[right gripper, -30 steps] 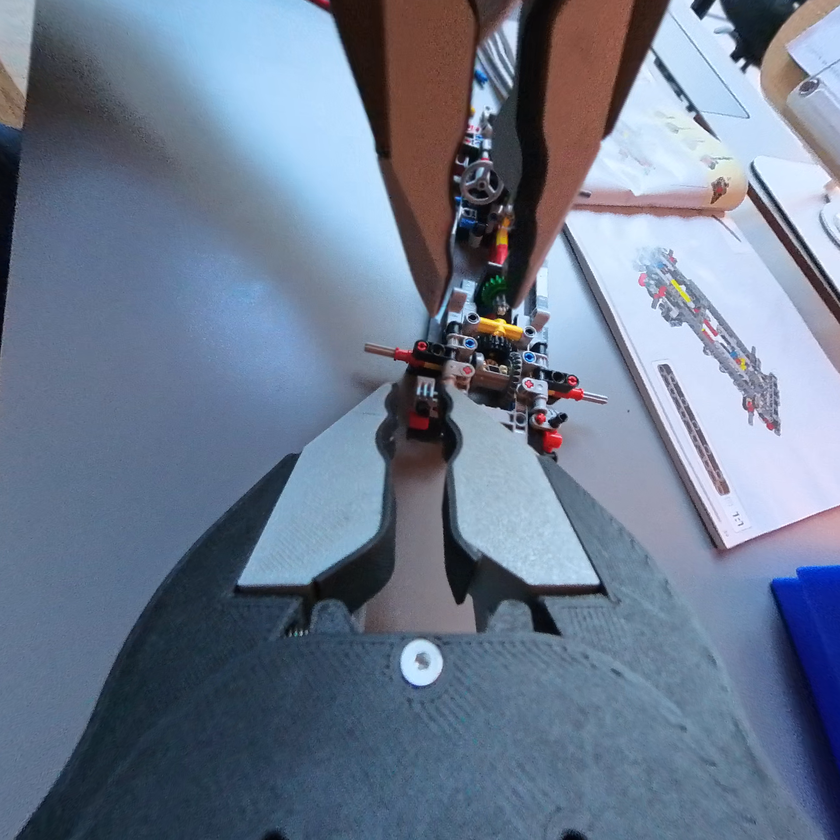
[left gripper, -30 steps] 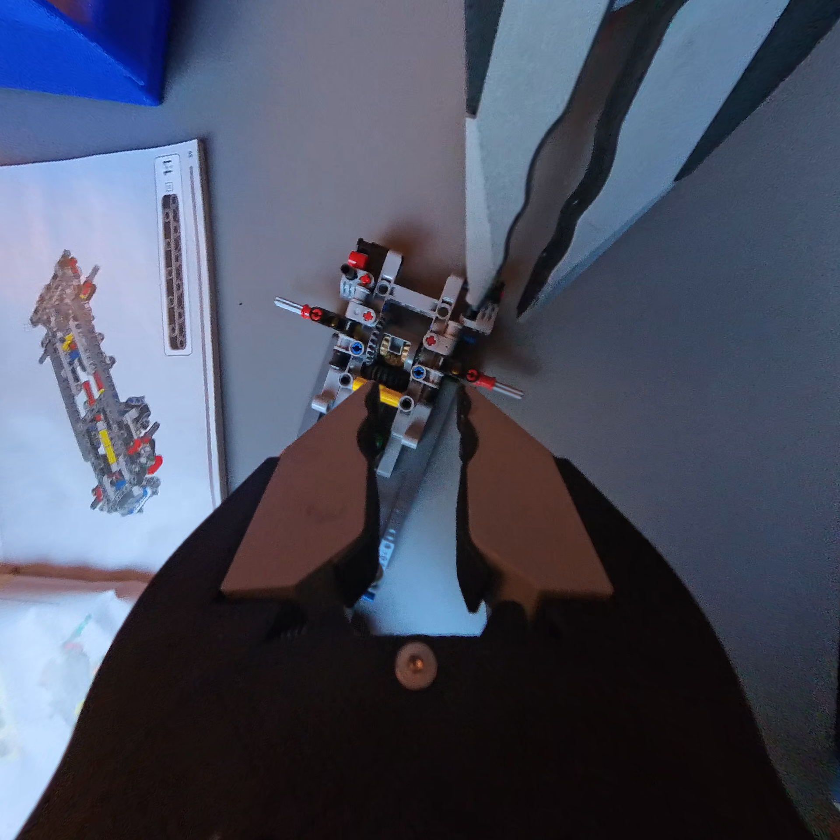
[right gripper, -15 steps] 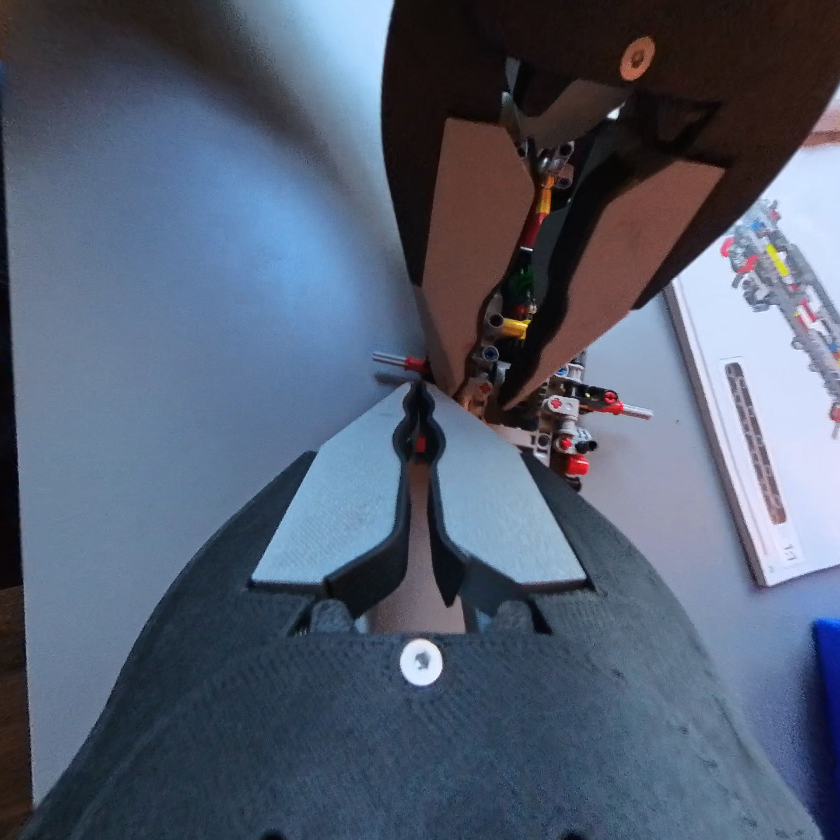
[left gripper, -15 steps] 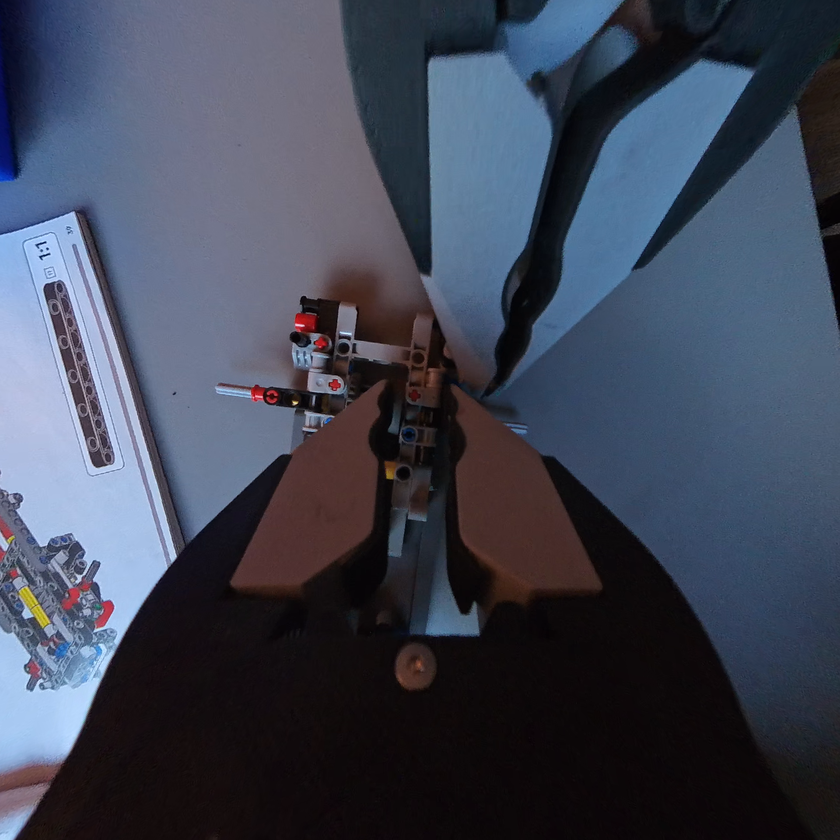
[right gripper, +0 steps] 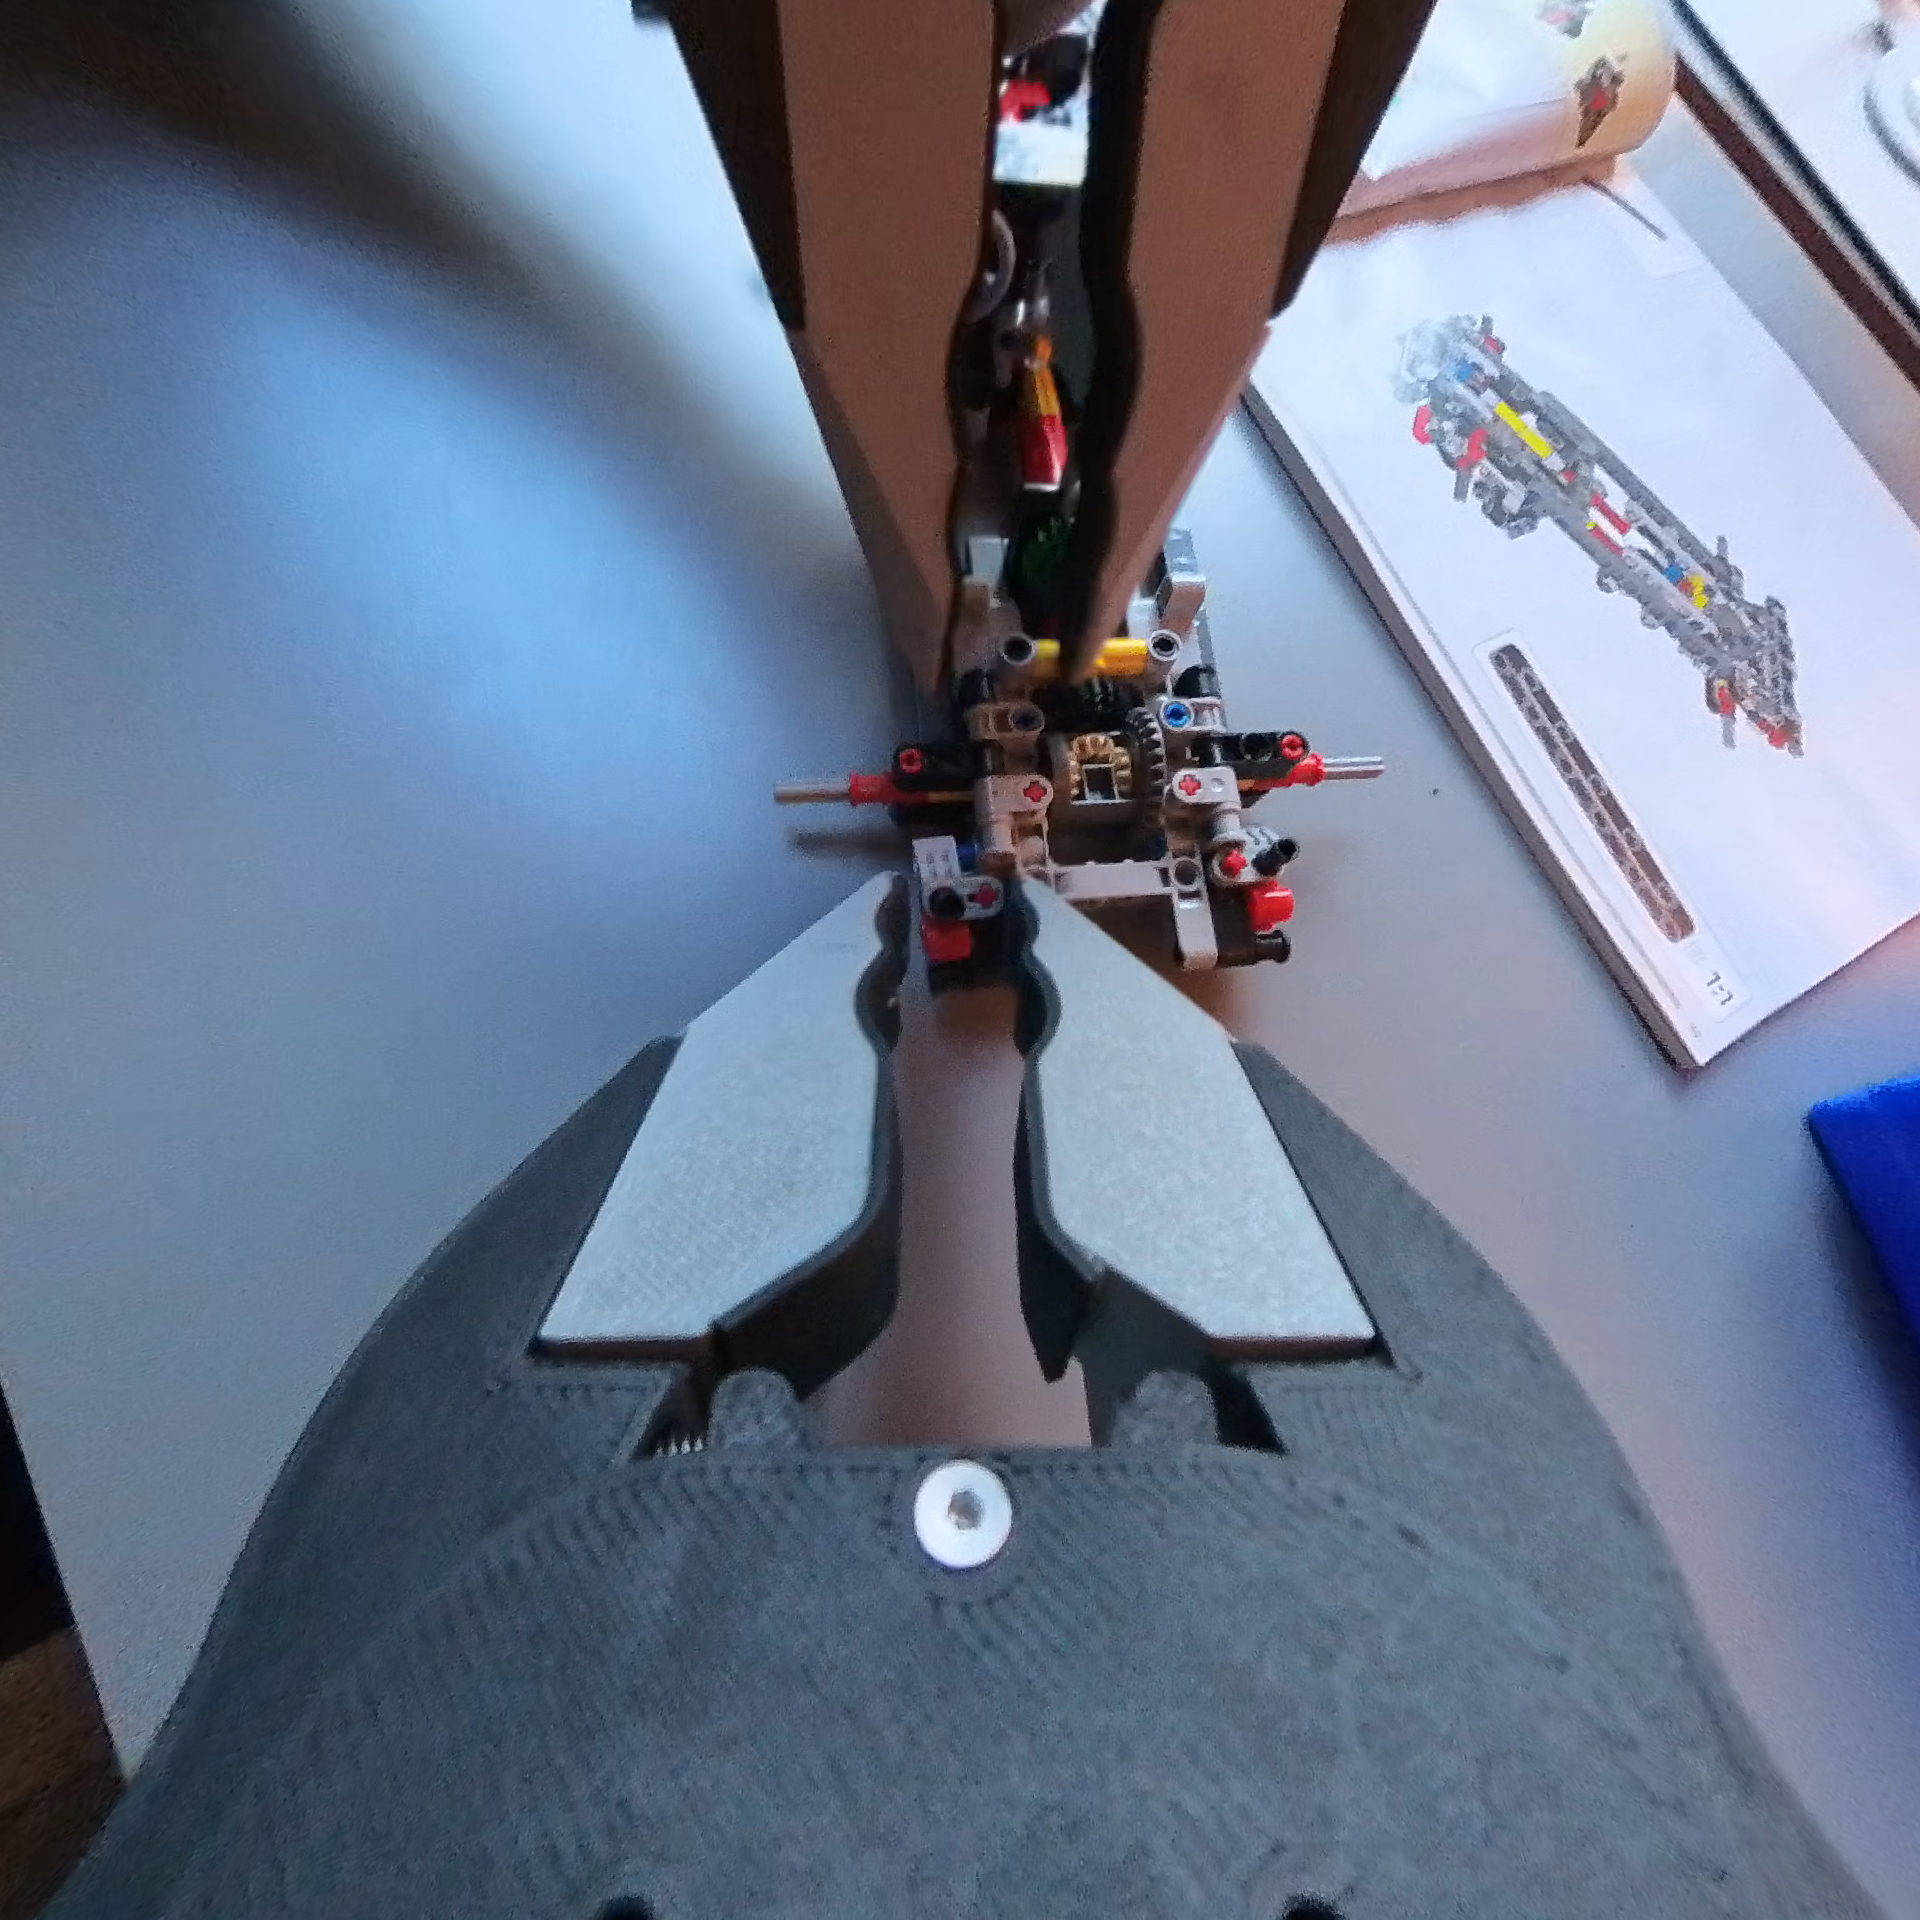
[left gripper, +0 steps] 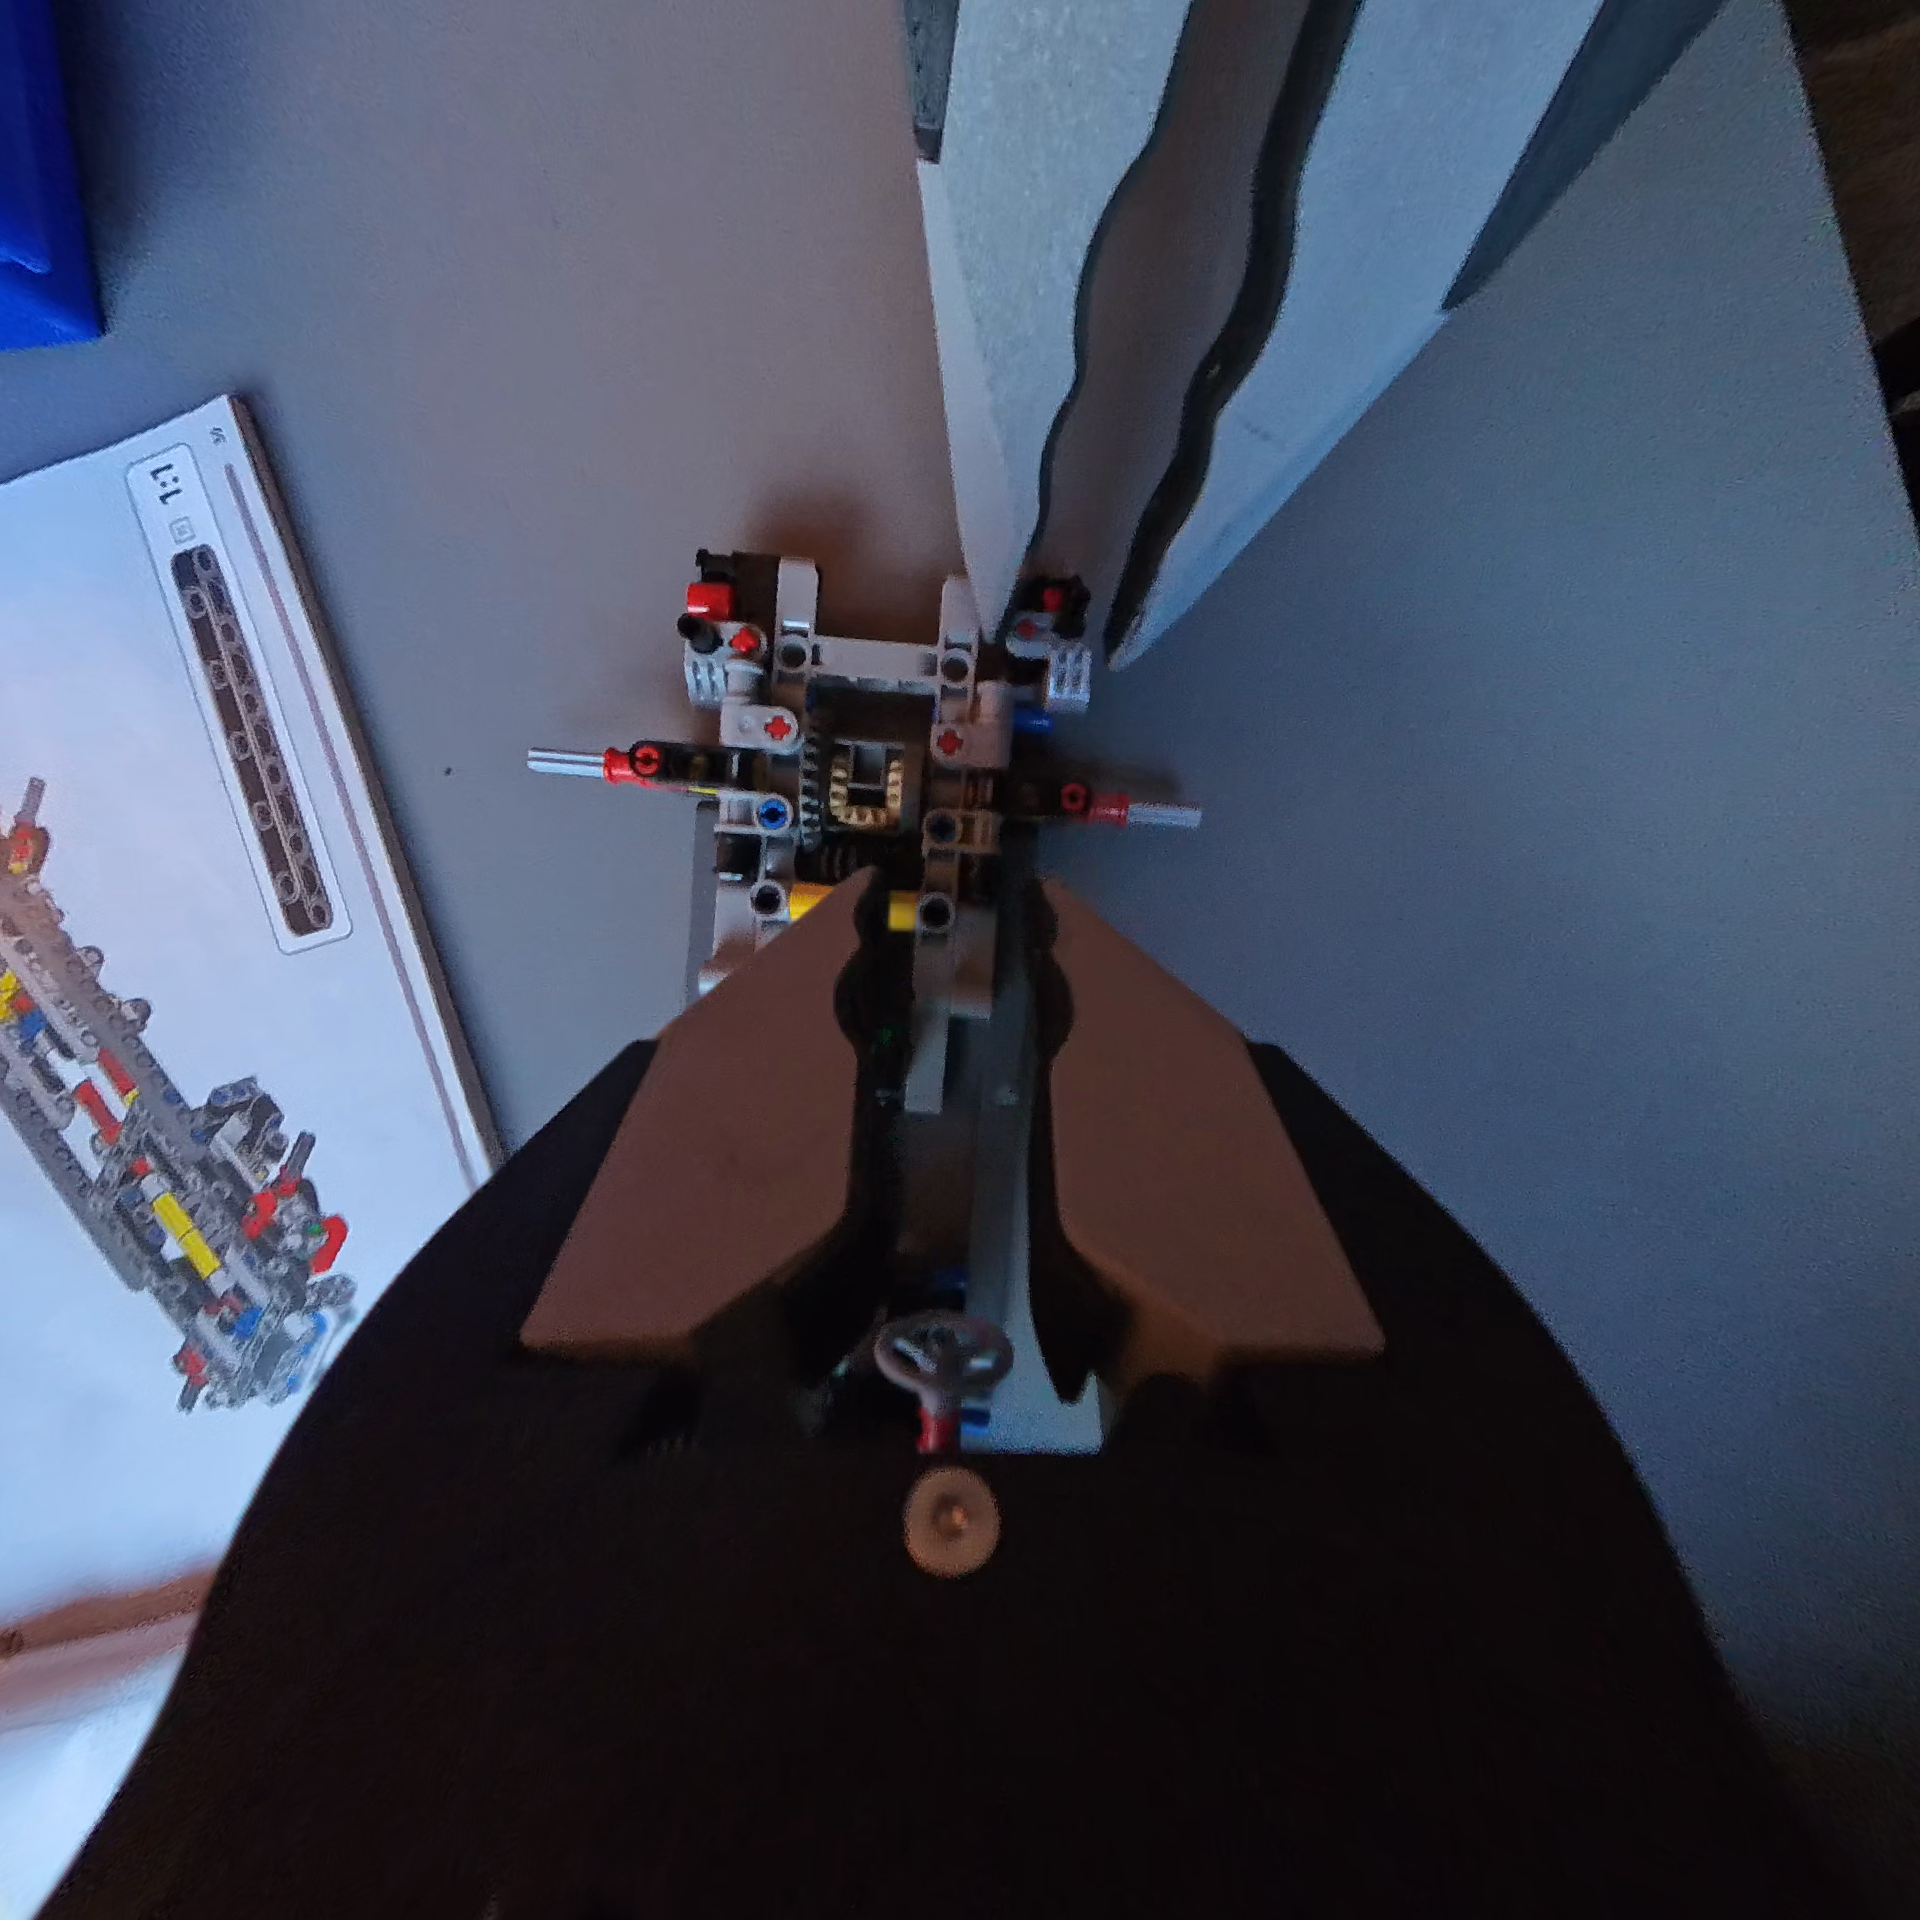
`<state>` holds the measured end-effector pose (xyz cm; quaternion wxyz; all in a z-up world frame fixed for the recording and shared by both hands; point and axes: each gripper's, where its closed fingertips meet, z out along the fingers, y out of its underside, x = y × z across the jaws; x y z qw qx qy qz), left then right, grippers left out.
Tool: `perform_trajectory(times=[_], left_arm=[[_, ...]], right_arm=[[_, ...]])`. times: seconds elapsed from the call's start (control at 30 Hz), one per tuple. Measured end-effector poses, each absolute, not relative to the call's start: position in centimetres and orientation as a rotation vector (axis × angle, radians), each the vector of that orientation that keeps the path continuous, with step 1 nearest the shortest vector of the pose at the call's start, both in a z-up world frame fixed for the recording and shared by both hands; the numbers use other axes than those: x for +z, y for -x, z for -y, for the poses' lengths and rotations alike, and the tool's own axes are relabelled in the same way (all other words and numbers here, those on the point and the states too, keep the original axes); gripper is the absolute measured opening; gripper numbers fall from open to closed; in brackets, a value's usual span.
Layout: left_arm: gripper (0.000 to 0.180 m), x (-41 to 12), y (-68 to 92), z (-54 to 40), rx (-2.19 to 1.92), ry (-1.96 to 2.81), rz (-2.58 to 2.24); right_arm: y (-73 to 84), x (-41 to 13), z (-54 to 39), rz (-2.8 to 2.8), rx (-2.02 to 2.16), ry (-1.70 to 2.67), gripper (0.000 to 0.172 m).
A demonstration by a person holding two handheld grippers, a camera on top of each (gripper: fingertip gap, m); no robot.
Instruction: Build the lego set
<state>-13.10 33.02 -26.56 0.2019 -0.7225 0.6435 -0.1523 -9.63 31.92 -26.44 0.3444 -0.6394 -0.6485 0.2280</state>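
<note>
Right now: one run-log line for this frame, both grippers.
left gripper: straddles toy model frame, contact unclear | right gripper: around model's red-and-black corner piece, contact unclear | booklet beside model | table

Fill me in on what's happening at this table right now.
A person works two hand-held tongs on a brick-built chassis model lying on the grey table. The brown left tongs straddle the model's long frame. The grey right tongs sit around a small red-and-black piece at the model's end corner. An open instruction booklet lies alongside.
</note>
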Motion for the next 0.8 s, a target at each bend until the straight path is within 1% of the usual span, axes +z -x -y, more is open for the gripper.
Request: perform_trajectory(times=[0.13, 0.17, 0.23, 0.27, 0.3, 0.33, 0.8], left_arm=[[0.034, -26.7, 15.1, -33.7, -0.316, 2.044, -1.779], [0.038, -26.8, 15.0, -33.4, -0.339, 2.037, -1.782], [0.047, -27.6, 14.8, -33.1, -0.329, 2.040, -1.804], [0.047, -27.9, 14.7, -33.2, -0.295, 2.037, -1.818], [0.042, -28.1, 14.7, -33.4, -0.256, 2.031, -1.822], [0.041, -28.1, 14.7, -33.5, -0.238, 2.030, -1.829], [0.039, -28.1, 14.4, -33.6, -0.326, 2.154, -1.716]], right_arm=[[10.0, -26.1, -31.8, 1.714, 0.593, 1.624, 0.007], [10.1, -26.2, -31.5, 1.755, 0.577, 1.597, 0.002], [10.1, -26.3, -31.5, 1.830, 0.511, 1.562, 0.002], [10.2, -26.3, -31.4, 1.862, 0.495, 1.557, 0.002], [10.2, -26.4, -31.5, 1.884, 0.491, 1.564, 0.002], [10.2, -26.4, -31.5, 1.902, 0.494, 1.579, 0.002], [10.3, -26.8, -31.4, 2.003, 0.446, 1.597, 0.003]])
